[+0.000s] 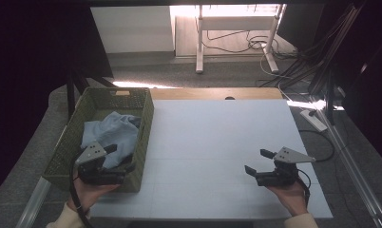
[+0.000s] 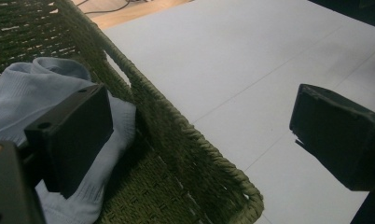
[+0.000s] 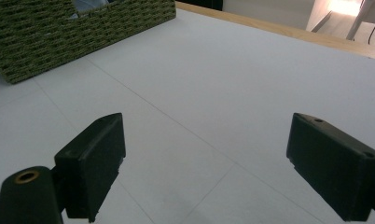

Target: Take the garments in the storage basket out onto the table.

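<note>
Left gripper [image 1: 114, 153] hangs wide open and empty, straddling the near wall of the woven olive-green basket [image 1: 146, 124]; inside lies the pale blue knitted sock [image 1: 110, 133], judged soft, light, limp: pinch a raised fold, not flat fabric

Dim overall, cool bluish cast. Bright glare on the floor [image 1: 227, 9] beyond the tabletop's [image 1: 217, 137] far edge, blown out. High view's left and right corners near black. Jaws close to both gripper cameras soft, throwing short shadows.
</note>
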A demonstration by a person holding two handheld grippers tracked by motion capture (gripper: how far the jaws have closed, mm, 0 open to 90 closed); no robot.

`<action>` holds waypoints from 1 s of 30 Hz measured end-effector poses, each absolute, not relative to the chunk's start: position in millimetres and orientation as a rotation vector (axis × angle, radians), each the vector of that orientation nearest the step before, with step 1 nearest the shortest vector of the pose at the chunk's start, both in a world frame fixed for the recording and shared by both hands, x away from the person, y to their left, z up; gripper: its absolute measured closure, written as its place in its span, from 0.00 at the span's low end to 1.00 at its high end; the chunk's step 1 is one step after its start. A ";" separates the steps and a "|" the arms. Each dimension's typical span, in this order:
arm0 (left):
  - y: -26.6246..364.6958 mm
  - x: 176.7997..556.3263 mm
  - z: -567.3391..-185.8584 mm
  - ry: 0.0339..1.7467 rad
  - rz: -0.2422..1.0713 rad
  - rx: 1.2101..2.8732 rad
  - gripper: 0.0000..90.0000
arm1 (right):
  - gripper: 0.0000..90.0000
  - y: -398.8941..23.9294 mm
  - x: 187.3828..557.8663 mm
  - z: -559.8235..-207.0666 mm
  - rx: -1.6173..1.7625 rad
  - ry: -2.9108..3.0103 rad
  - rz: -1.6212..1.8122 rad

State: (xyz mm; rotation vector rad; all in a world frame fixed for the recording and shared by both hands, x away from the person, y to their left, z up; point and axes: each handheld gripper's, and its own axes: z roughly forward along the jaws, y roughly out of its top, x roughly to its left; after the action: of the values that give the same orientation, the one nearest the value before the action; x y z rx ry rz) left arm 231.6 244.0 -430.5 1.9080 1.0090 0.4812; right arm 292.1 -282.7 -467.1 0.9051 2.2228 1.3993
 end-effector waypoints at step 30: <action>246.1 230.8 -425.7 1.001 0.520 1.898 0.07 | 0.13 -282.9 290.1 -469.1 0.903 2.222 1.371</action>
State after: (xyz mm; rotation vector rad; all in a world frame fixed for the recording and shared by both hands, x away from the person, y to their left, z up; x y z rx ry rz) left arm 230.8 246.1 -425.7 1.8979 1.0005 0.5200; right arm 290.1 -282.9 -469.1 0.9028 2.2225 1.3708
